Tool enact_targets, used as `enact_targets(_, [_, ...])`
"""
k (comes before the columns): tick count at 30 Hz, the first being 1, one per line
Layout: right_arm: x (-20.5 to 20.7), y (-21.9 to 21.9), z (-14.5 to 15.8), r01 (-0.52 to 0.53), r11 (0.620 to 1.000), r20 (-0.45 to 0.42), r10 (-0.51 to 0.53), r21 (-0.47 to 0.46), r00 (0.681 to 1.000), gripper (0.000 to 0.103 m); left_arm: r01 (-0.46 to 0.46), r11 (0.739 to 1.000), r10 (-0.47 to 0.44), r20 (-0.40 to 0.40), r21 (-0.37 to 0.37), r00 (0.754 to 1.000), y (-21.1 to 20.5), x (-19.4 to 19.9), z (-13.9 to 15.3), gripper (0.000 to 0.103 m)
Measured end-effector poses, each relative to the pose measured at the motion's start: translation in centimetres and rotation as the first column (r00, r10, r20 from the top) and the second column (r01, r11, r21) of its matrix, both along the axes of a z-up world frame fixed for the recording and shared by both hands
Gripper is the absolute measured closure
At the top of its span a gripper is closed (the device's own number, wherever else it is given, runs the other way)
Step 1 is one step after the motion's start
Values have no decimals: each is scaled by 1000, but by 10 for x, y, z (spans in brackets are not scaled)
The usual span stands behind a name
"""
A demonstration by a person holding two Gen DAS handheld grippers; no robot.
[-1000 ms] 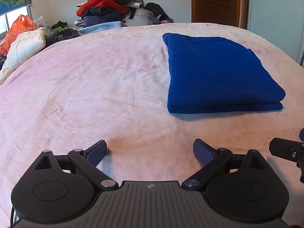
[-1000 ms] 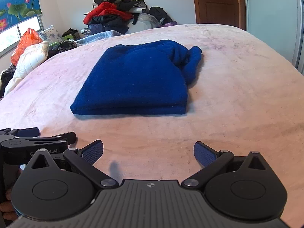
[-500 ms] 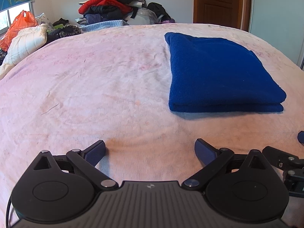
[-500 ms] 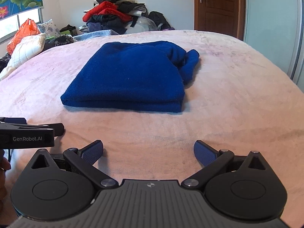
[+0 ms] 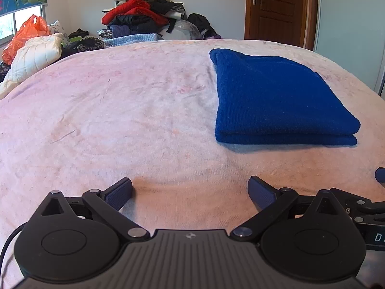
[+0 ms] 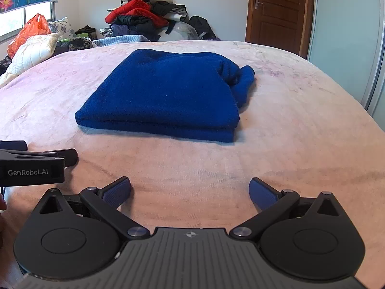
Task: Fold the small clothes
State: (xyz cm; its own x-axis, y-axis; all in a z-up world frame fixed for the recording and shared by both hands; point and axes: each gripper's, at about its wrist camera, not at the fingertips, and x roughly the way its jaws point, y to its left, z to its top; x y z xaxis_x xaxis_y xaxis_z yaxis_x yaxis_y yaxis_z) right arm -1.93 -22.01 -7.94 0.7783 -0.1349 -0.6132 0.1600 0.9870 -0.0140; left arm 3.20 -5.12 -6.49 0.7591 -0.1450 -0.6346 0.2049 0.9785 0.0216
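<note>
Blue knit garment (image 6: 166,94) is lying folded on the pink bedsheet (image 5: 108,120), centre of the right wrist view, upper right in the left one. Left gripper (image 5: 190,190) & right gripper (image 6: 190,190) are both hovering w/ fingers spread, holding nothing. Folding looks nearly done; the bunched bit (image 6: 243,82) at its right edge probably needs tucking next.

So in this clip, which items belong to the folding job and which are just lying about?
Job:
- folded dark blue knit garment on the pink bedspread
- left gripper, open
- right gripper, open

Lying about:
- heap of red and black clothes
- orange plastic bag
- white quilted pillow
- brown wooden door
</note>
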Motion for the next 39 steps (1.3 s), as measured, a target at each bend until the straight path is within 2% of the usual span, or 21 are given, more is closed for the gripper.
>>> enact_targets(8, [1,2,0,1,1000,-1,-1,-5,1000,0,-1,1000,1,11,17,1000,-1,-4,1,0])
enact_targets(16, [-9,-6,9,36,997,23,-38,70,999,0,8,1000,-8,-34,6,999,4,-5,7,0])
enact_targets(23, [-15,-2,22,30,998,33,-32,55,999,0,-3,1000,4,-56,10,998,5,-5,13,0])
enact_targets(39, [-19,-1,33,30,998,54,-33,59,998,0,3,999,-3,-25,33,1000,4,-12,23,0])
